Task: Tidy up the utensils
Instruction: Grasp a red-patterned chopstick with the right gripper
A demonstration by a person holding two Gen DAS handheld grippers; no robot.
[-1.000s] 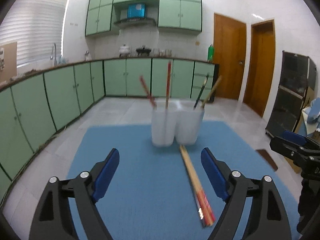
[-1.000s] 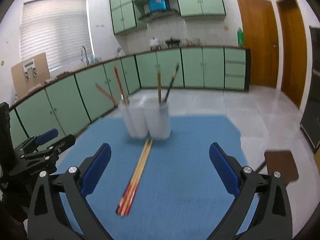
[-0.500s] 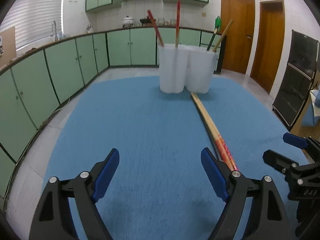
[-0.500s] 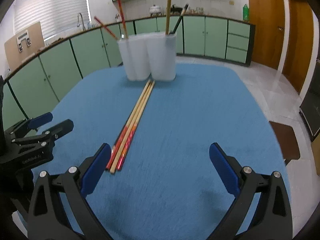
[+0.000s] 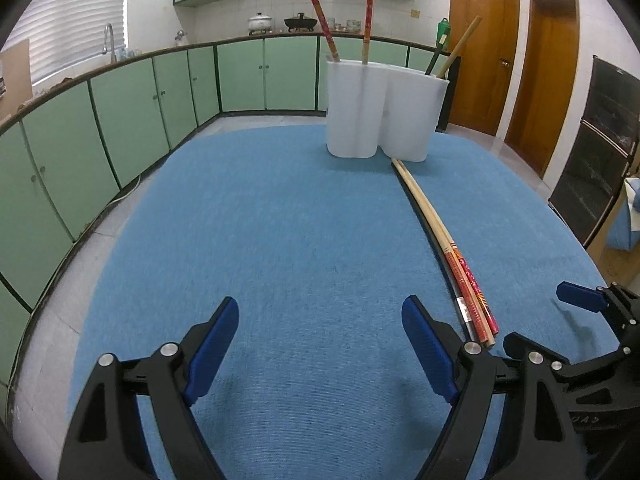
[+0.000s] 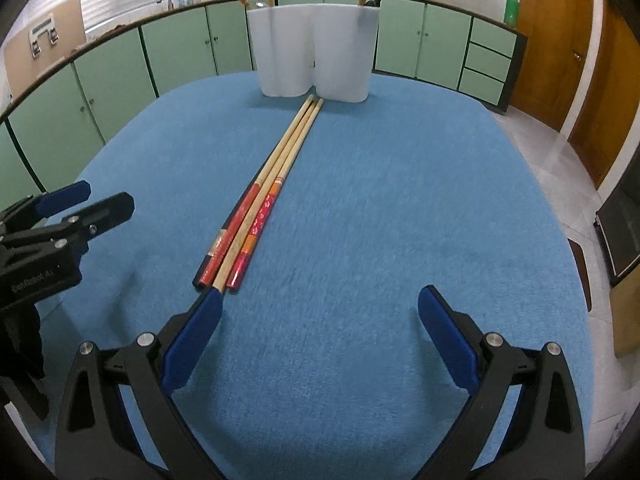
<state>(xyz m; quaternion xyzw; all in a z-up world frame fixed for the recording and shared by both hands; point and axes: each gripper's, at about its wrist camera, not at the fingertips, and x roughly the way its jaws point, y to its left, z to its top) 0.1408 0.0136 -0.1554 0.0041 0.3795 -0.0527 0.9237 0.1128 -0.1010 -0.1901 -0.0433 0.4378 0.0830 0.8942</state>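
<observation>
White lettering is showing on the black body of the left gripper (image 6: 86, 202) in the right wrist view; it seems to read "GenRobot.AI", though it is blurred. On the right gripper (image 5: 536, 320), seen from the left wrist view, only the letters "DAS" are showing, partly cut off.

A white holder (image 6: 314, 50) is standing at the far end of the blue mat (image 6: 400, 200), with two joined compartments. Four sticks are leaning in it, two per compartment: two red-ended ones (image 5: 366, 20) on the left side, a plain one and a dark one (image 5: 436, 50) on the right.

A bundle of chopsticks (image 6: 264, 192) is lying flat on the mat, its long axis running straight out from the holder's base toward the grippers. The pale tips are pointing at the holder, almost touching it; the red, patterned ends are lying nearest the grippers. The pattern on them is too small to read.

The left gripper's jaws are standing wide apart over bare mat, nothing between them, to the left of the bundle. The right gripper's jaws are also spread wide and gripping nothing; its left finger (image 6: 192, 332) is sitting just at the bundle's red ends.
</observation>
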